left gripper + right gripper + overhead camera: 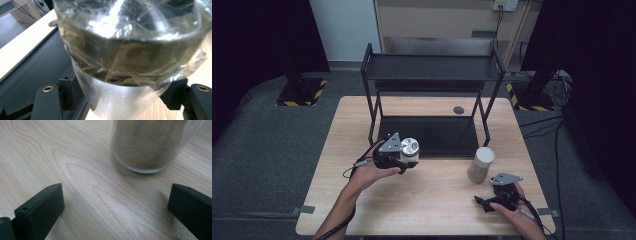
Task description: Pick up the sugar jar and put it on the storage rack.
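Note:
My left gripper (406,161) is shut on a clear jar with a silver lid (409,149), held tilted just in front of the black rack's lower shelf (427,135). In the left gripper view the jar (125,57) is huge between the two black jaws, with pale dried contents inside. A second jar with a white lid and brown powder (481,164) stands on the wooden table (432,200). My right gripper (486,202) rests near the table's front right, jaws open, with that powder jar (150,145) standing just ahead of them.
A black two-tier metal rack (432,67) stands at the back of the table. A small dark round disc (458,110) lies behind it. Dark floor surrounds the table, with cables at the right.

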A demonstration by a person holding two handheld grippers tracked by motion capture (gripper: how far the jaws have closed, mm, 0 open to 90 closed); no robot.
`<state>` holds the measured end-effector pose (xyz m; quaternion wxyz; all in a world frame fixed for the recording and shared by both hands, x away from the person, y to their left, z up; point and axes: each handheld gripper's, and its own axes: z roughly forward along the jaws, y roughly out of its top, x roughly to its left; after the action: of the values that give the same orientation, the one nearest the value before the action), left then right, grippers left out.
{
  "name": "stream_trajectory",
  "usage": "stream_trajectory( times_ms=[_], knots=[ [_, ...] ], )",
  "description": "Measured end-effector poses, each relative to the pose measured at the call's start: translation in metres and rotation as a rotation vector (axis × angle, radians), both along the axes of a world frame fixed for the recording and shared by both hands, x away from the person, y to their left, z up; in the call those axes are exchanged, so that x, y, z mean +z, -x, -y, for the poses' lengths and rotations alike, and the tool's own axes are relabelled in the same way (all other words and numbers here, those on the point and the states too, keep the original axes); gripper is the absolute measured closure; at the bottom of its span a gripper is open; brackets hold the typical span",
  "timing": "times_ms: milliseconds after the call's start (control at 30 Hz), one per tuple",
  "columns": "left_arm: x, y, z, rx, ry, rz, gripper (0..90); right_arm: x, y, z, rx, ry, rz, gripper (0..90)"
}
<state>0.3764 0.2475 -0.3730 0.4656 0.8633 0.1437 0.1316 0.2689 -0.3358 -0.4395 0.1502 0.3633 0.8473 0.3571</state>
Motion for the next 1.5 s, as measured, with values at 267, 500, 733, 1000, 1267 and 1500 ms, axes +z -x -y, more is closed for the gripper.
stream_trajectory(
  times_ms=[267, 500, 733, 1000, 1267, 1500],
  knots=[
    [0.014, -0.007, 0.001, 0.014, 0.002, 0.016, 30.5, 0.000, 0.000, 0.000, 0.000, 0.000, 0.000, 1.2],
    [0.028, -0.013, 0.000, 0.017, -0.008, 0.032, 30.5, 0.000, 0.000, 0.000, 0.000, 0.000, 0.000, 1.2],
    [0.045, -0.019, -0.003, 0.011, 0.008, 0.051, 30.5, 0.000, 0.000, 0.000, 0.000, 0.000, 0.000, 1.2],
    [0.066, -0.026, -0.010, 0.015, 0.016, 0.069, 30.5, 0.000, 0.000, 0.000, 0.000, -0.001, 0.000, 1.2],
    [0.084, -0.029, -0.017, 0.035, 0.021, 0.078, 30.5, 0.000, 0.000, 0.000, 0.000, 0.000, 0.000, 1.2],
    [0.101, -0.033, -0.021, 0.026, 0.024, 0.077, 30.5, 0.000, 0.000, 0.000, 0.000, 0.000, 0.000, 1.2]
  ],
)
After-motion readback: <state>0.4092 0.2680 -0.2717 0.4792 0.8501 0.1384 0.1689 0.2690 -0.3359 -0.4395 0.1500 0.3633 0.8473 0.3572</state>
